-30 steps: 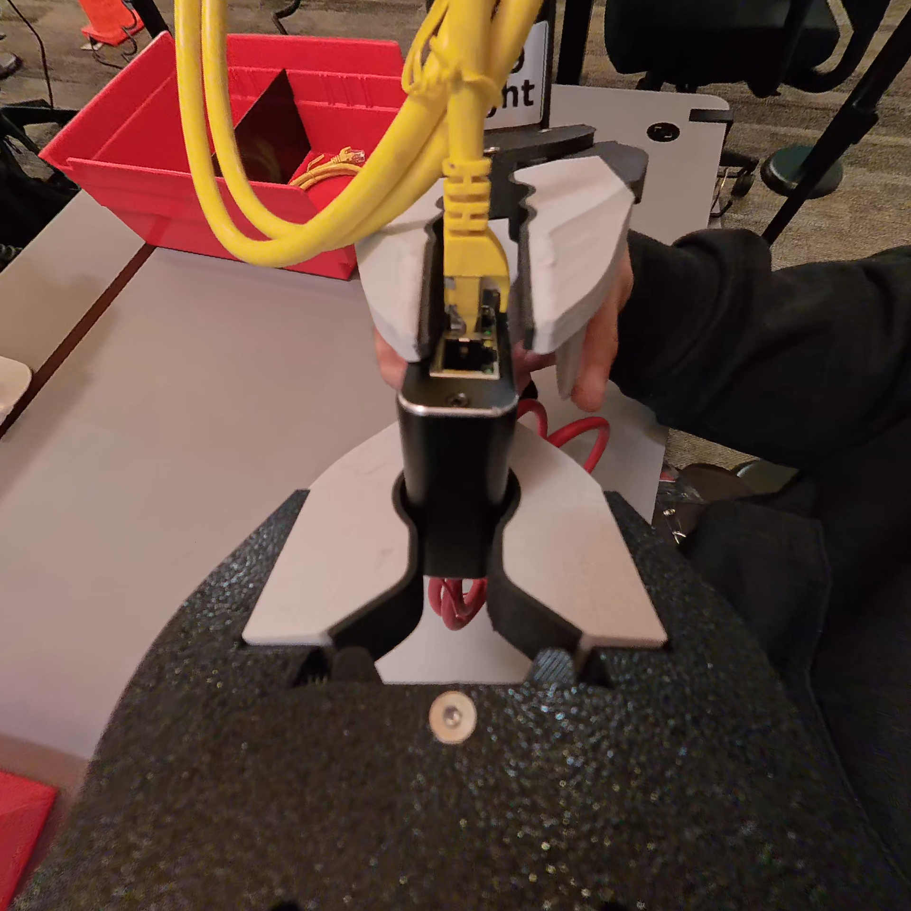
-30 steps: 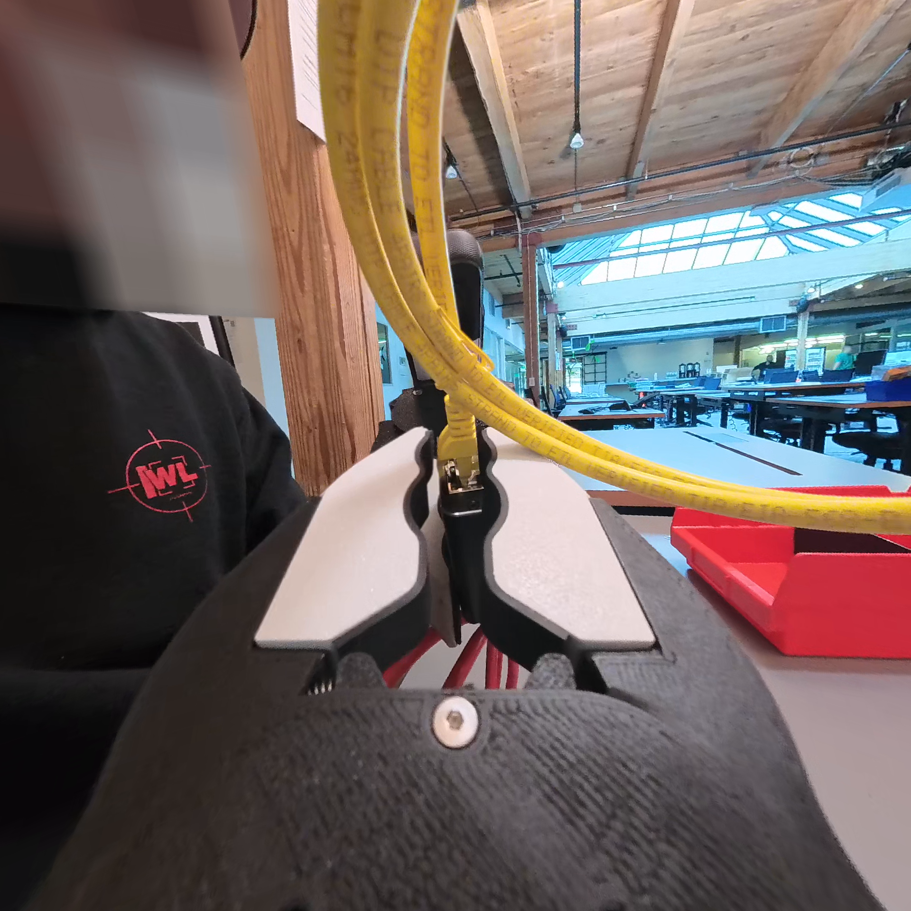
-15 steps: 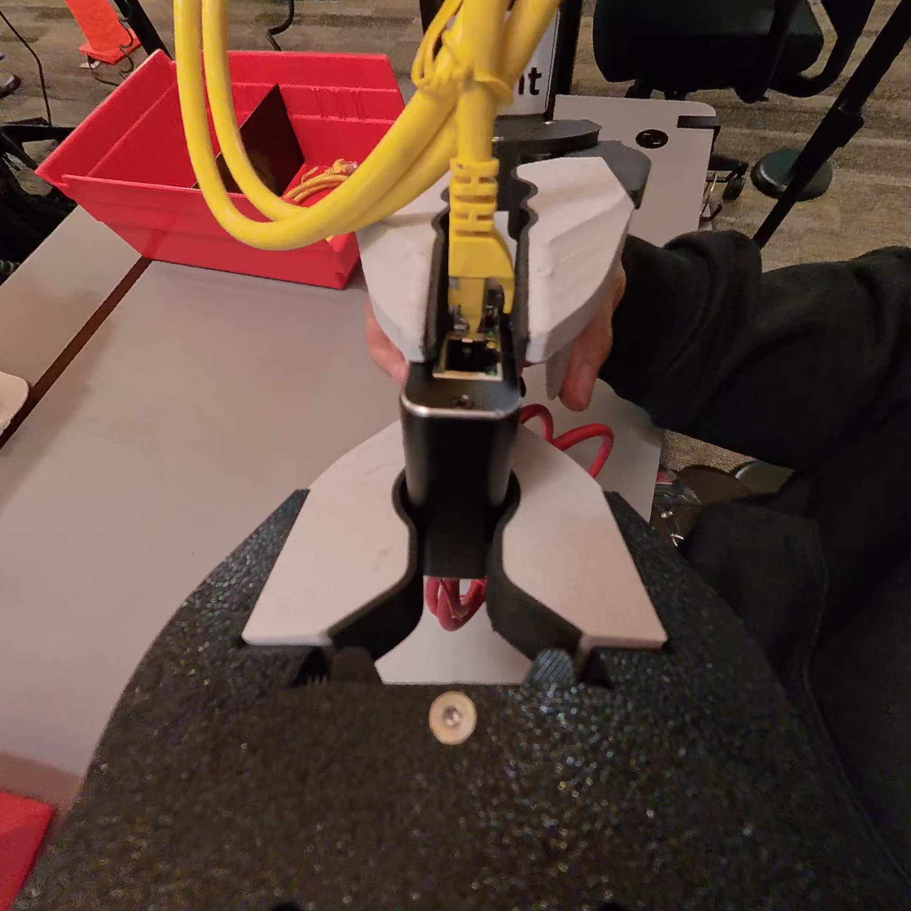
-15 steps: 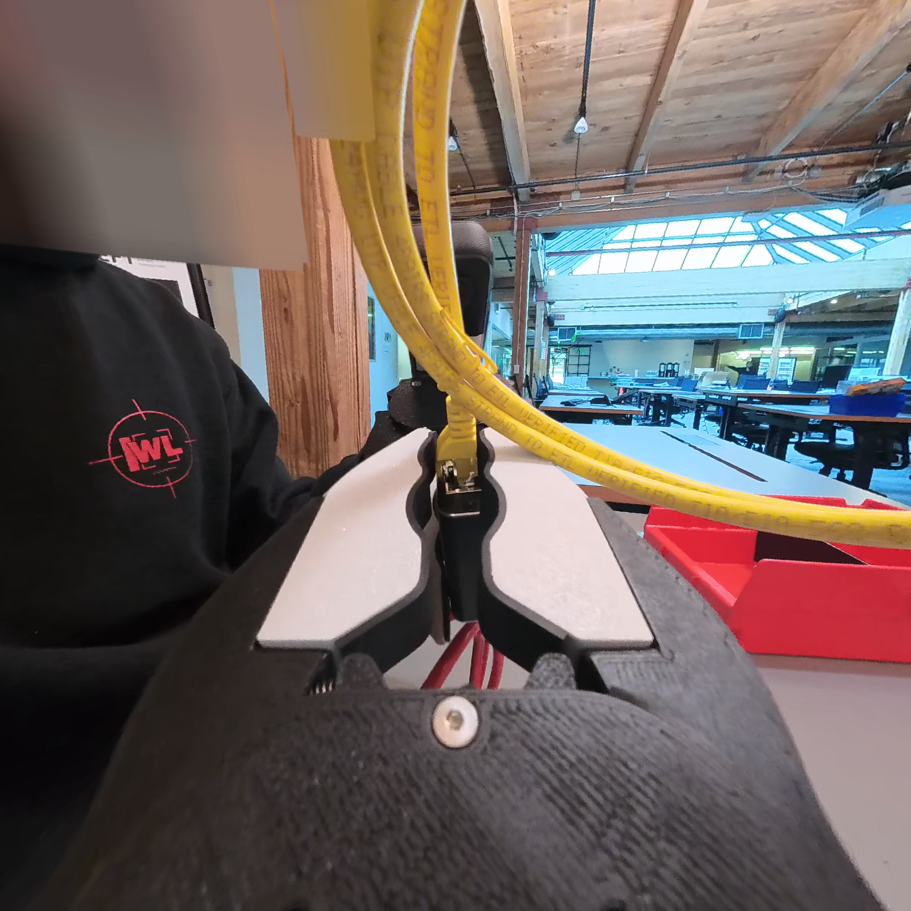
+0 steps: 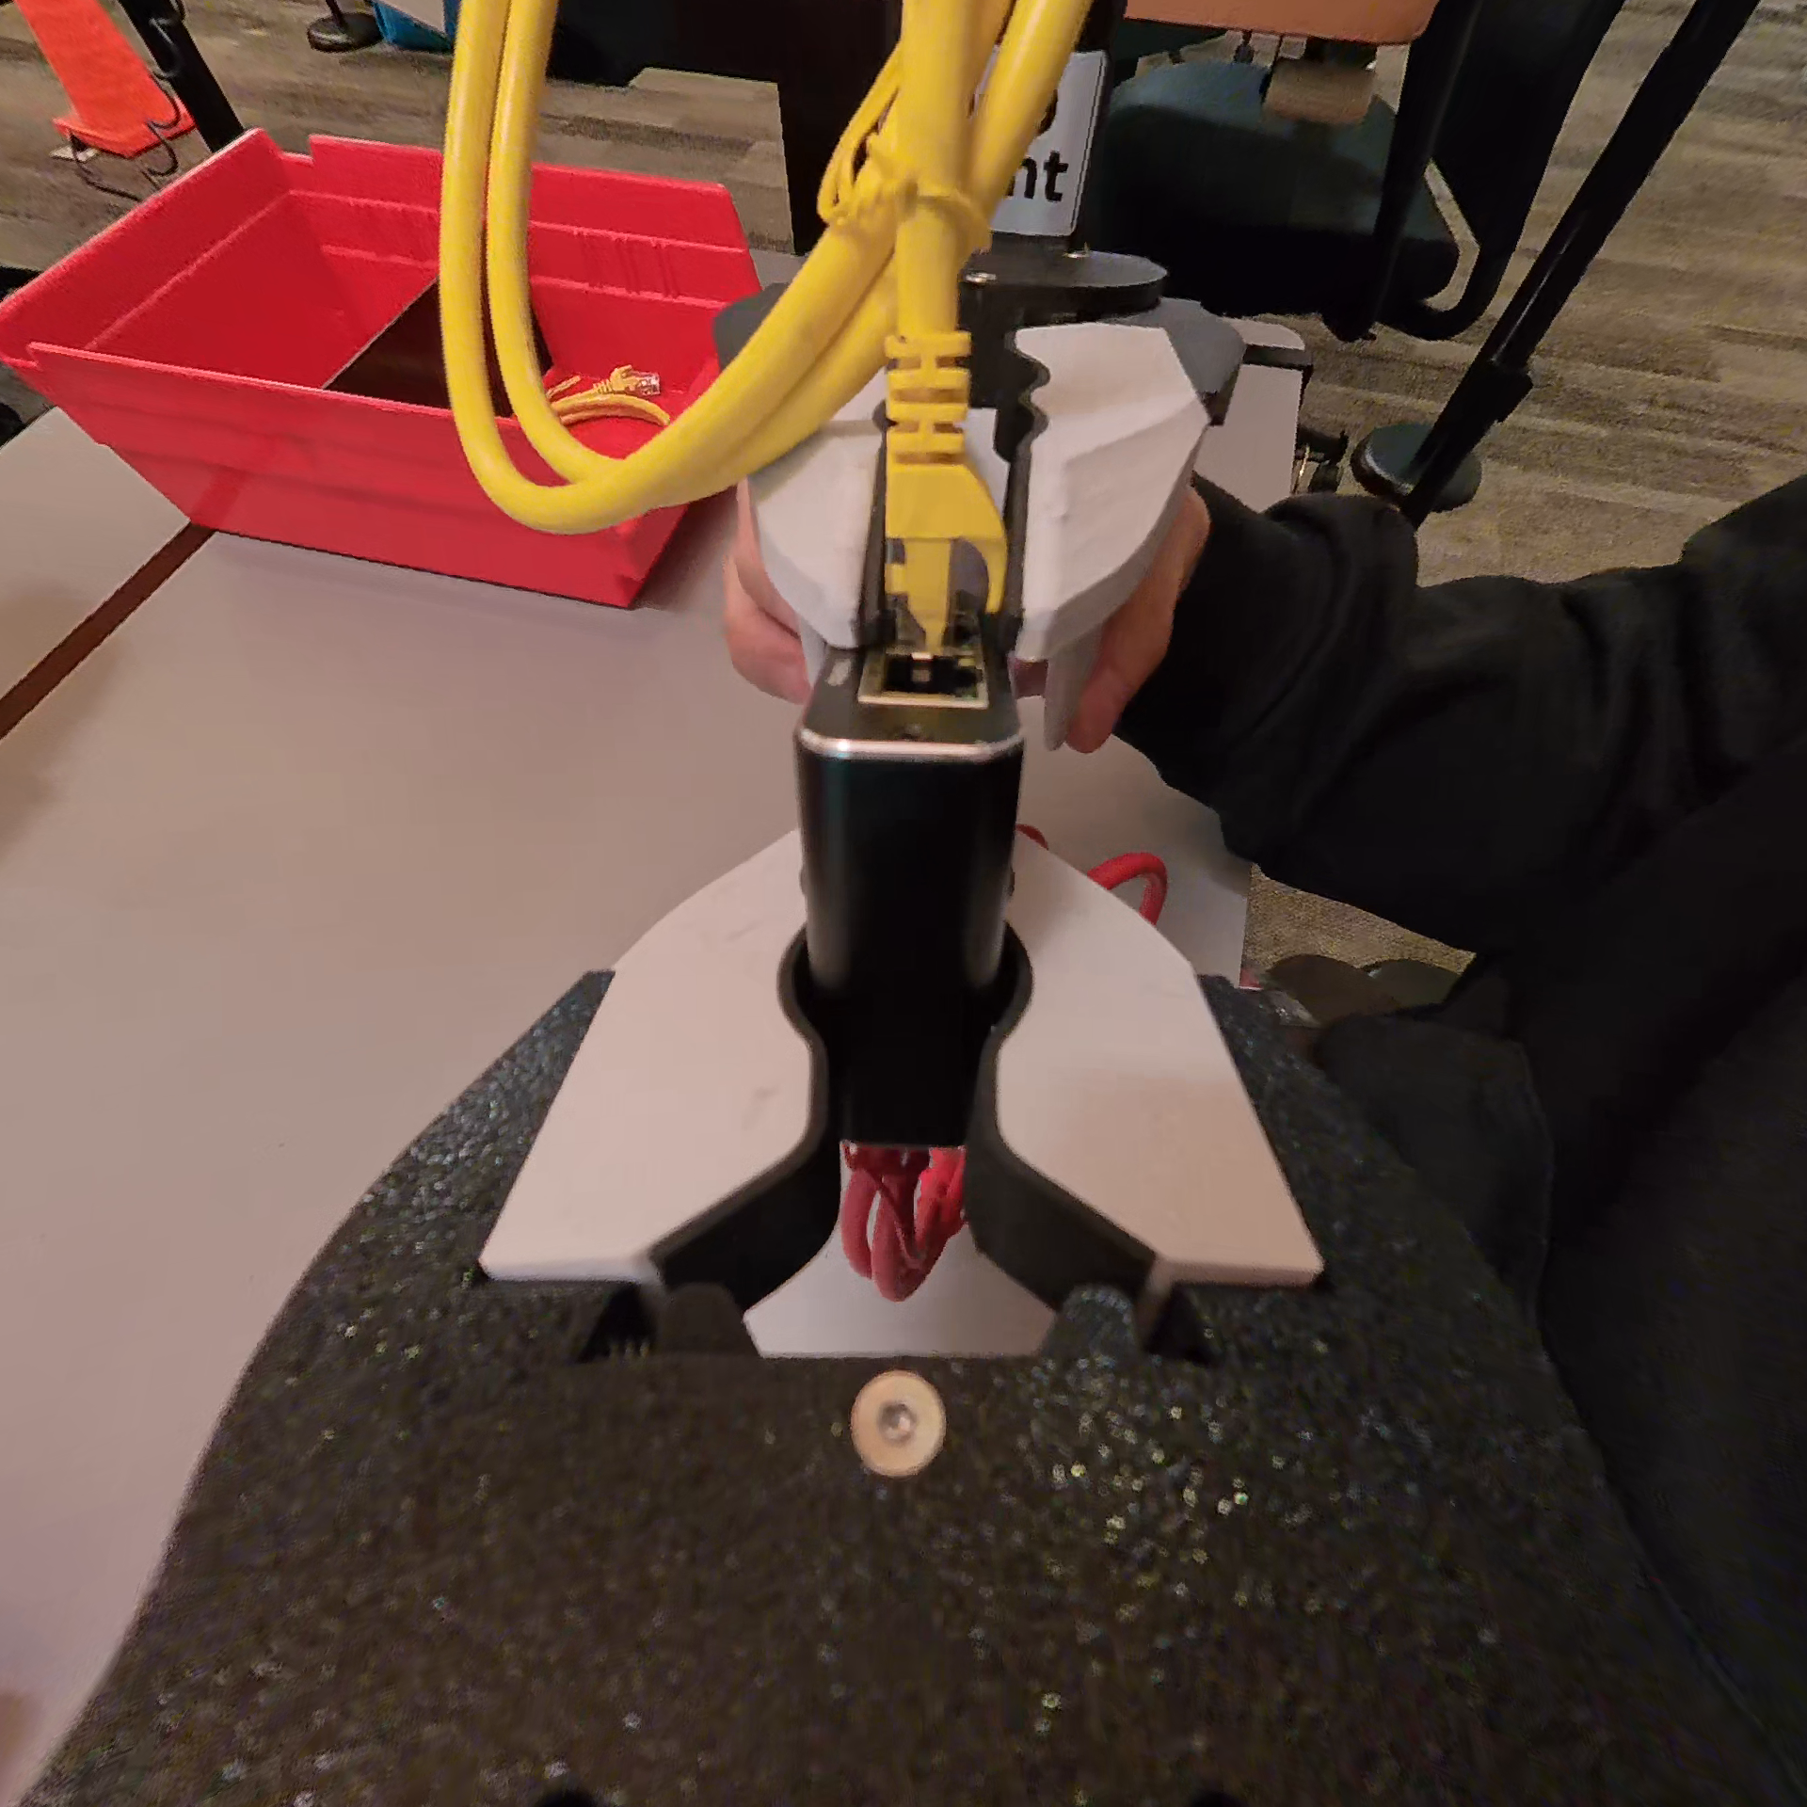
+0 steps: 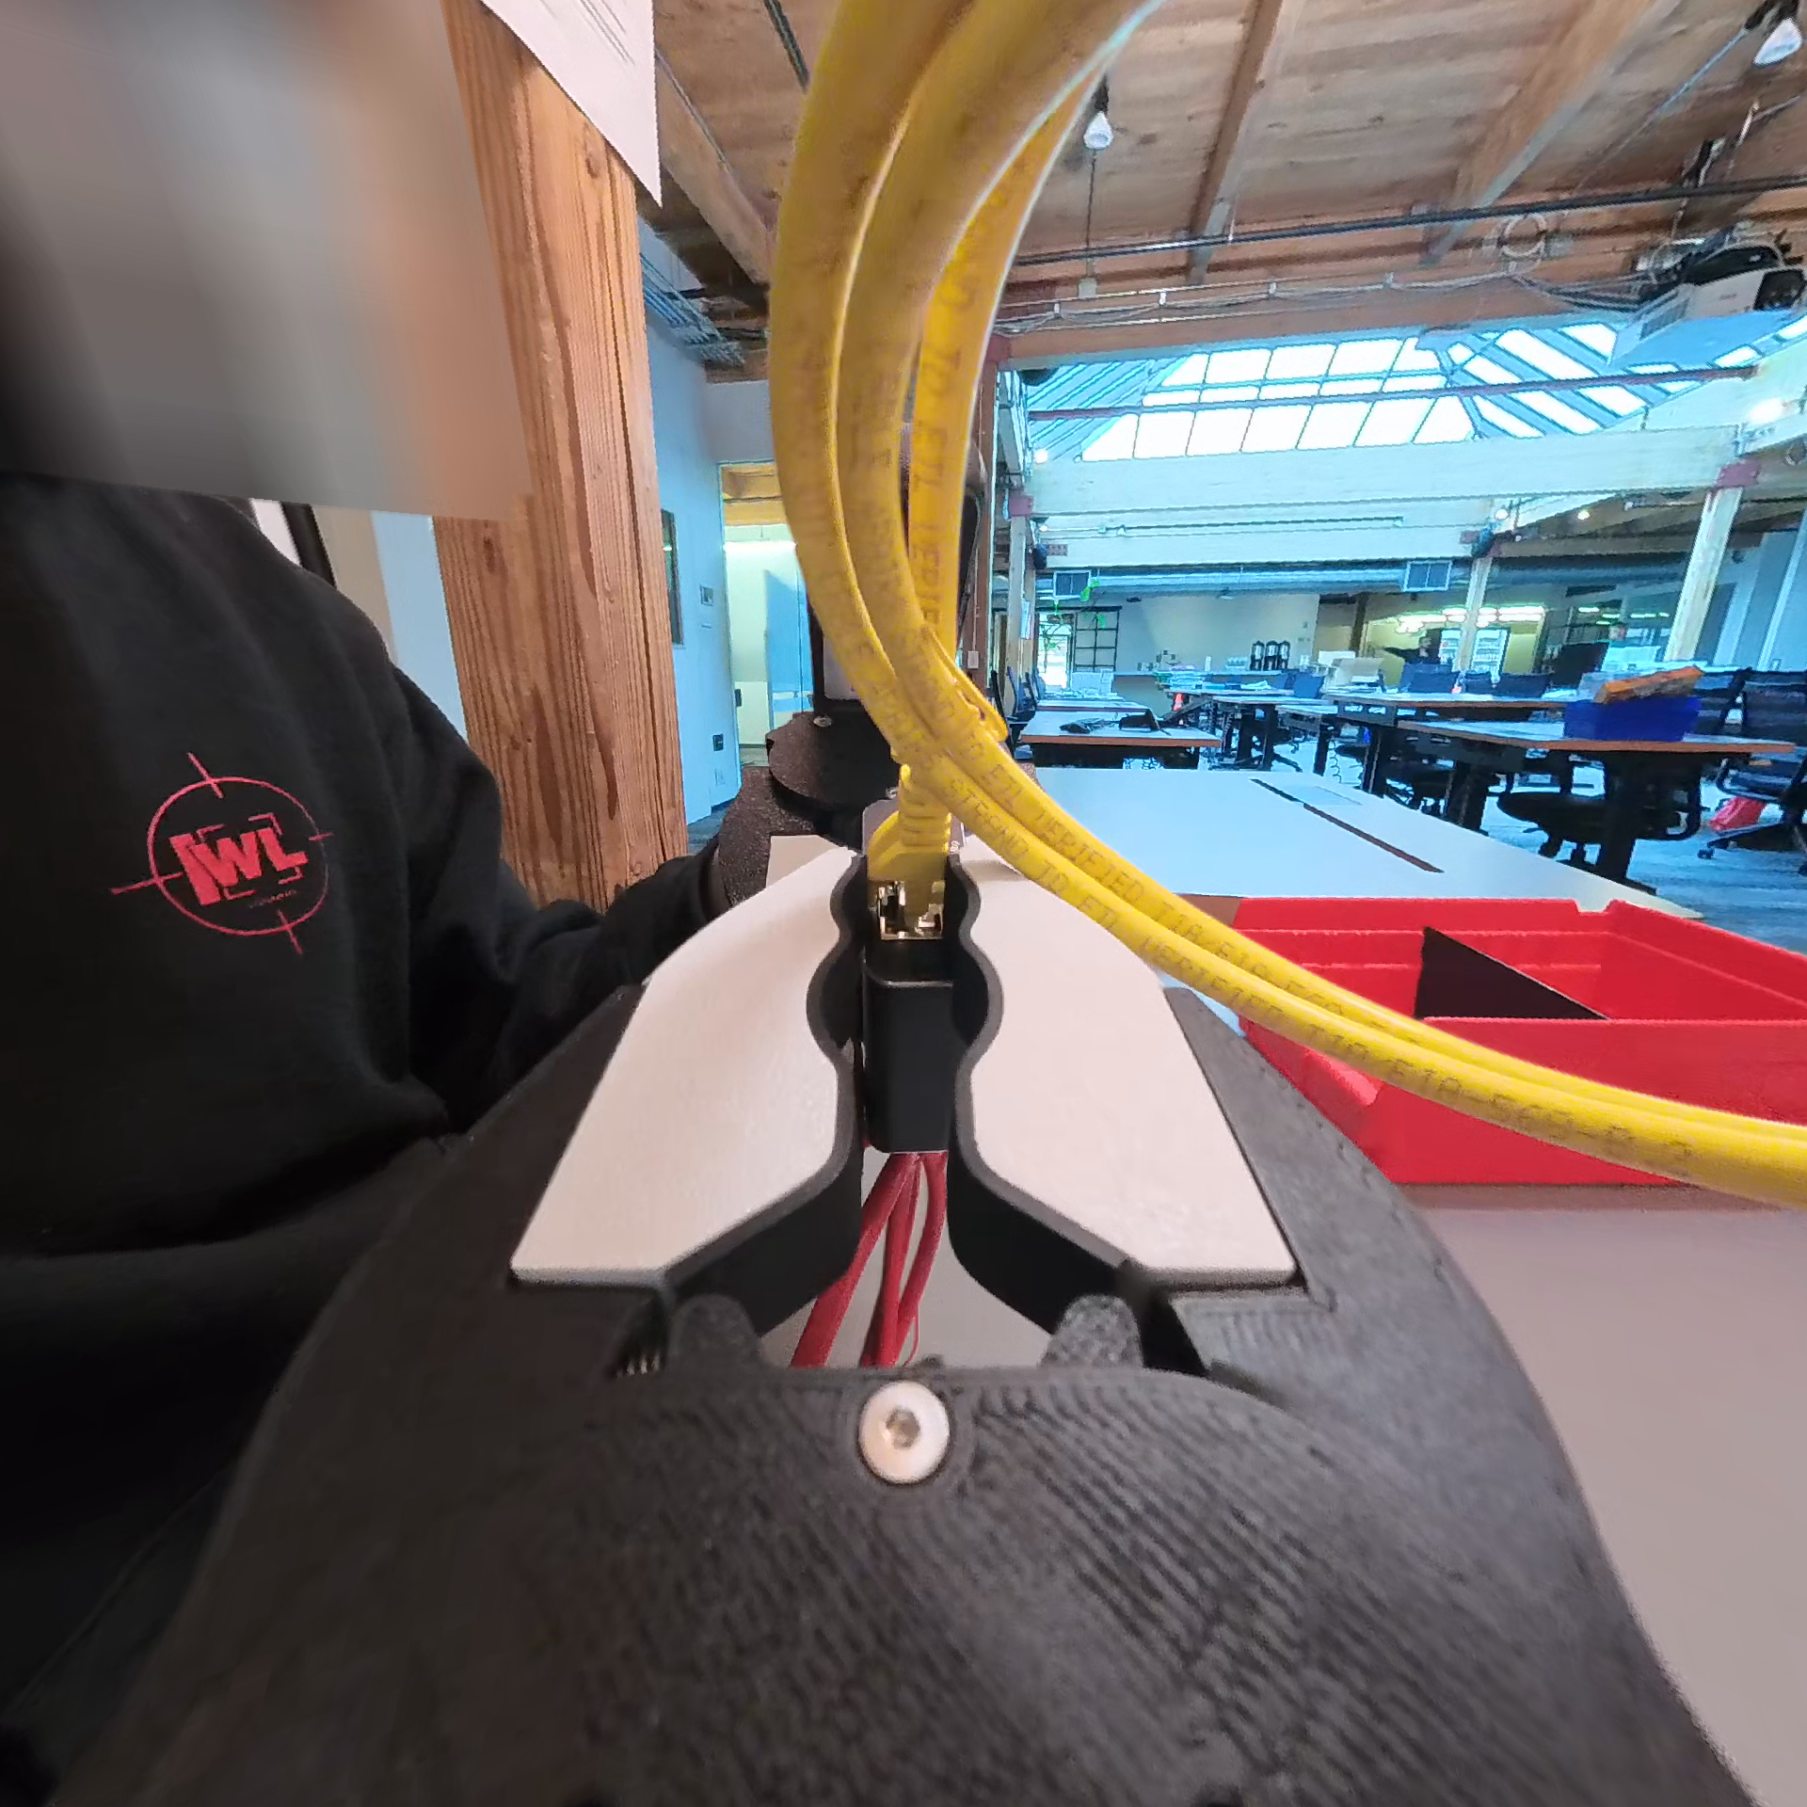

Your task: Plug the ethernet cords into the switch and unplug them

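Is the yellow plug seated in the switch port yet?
Cannot tell for sure. The yellow plug sits at the mouth of the black switch, its tip in the port, with its clear end still showing.

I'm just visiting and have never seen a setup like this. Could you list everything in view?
Switch: one, black, clamped in the left claw.
Cord: one, yellow, looped, plug at the switch's ports.
Red cords: a bundle, count unclear, on the table under the switch.
Bin: one, red, far side of the table.
Small cord: one, orange, inside the bin.
Table: one, grey.
Cone: one, orange, on the floor.
Post: one, wooden, beside the person.
Left claw: black and grey, shut on the switch.
Right claw: grey, shut on the cord's plug.
Hand: one, behind the right claw.
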A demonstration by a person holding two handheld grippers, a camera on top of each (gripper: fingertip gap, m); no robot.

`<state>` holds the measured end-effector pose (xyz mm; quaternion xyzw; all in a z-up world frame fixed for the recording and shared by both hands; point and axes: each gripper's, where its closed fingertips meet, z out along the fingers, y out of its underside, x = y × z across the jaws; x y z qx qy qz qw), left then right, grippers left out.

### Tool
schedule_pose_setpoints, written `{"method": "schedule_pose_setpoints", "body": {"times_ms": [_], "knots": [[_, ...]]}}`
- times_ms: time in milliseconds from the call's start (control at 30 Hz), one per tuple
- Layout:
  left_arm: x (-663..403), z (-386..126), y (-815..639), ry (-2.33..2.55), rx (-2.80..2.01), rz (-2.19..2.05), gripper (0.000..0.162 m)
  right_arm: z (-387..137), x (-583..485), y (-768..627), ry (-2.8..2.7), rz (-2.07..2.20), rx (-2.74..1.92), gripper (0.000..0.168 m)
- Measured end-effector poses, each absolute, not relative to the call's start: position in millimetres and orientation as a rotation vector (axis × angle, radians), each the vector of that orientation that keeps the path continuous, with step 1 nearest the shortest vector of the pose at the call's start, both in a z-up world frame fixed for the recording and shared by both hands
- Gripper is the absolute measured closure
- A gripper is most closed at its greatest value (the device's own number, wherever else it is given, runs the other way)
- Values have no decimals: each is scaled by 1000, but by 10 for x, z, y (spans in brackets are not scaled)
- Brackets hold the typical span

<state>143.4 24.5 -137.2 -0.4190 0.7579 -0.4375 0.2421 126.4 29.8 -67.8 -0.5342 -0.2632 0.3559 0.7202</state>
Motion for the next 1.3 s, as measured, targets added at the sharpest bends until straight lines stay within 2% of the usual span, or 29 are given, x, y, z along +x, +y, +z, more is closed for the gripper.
{"method": "schedule_pose_setpoints", "body": {"times_ms": [200,367,800,1033,1300], "knots": [[1421,-1388,287,2072,-1150,-1206,135,-704,1243,311,-588,772,-1212,146],[1398,-1384,261,2096,-1110,-1233,134,-725,1264,292,-617,723,-1251,154],[1418,-1354,331,2049,-1047,-1335,134,-717,1255,405,-585,634,-1270,154],[1501,-1396,462,1959,-1088,-1284,126,-772,1307,515,-525,599,-1320,154],[1411,-1414,394,2050,-977,-1464,133,-786,1230,502,-581,523,-1381,154]]}}
